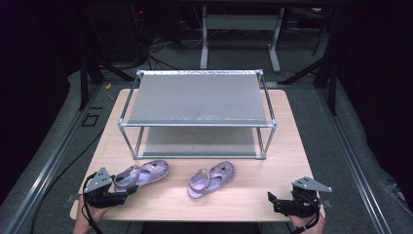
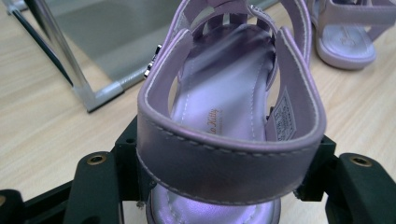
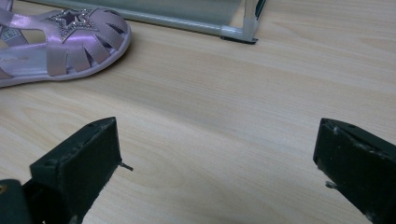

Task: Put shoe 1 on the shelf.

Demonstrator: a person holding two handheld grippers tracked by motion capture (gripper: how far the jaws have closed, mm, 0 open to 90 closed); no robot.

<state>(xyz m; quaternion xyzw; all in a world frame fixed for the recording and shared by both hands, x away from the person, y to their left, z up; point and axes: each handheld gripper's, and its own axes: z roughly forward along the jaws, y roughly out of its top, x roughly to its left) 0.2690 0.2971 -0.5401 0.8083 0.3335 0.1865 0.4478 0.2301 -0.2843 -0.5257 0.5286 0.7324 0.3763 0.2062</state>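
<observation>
Wooden table (image 1: pixel 253 195): left claw (image 1: pixel 127 191) clamped on lilac sandal (image 1: pixel 142 173), right claw (image 1: pixel 271 201) apart.

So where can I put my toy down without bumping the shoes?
Bare wood lies between the right sandal and the right gripper. The rack's top shelf is bare too. It's crowded where the left gripper meets the left sandal.
</observation>
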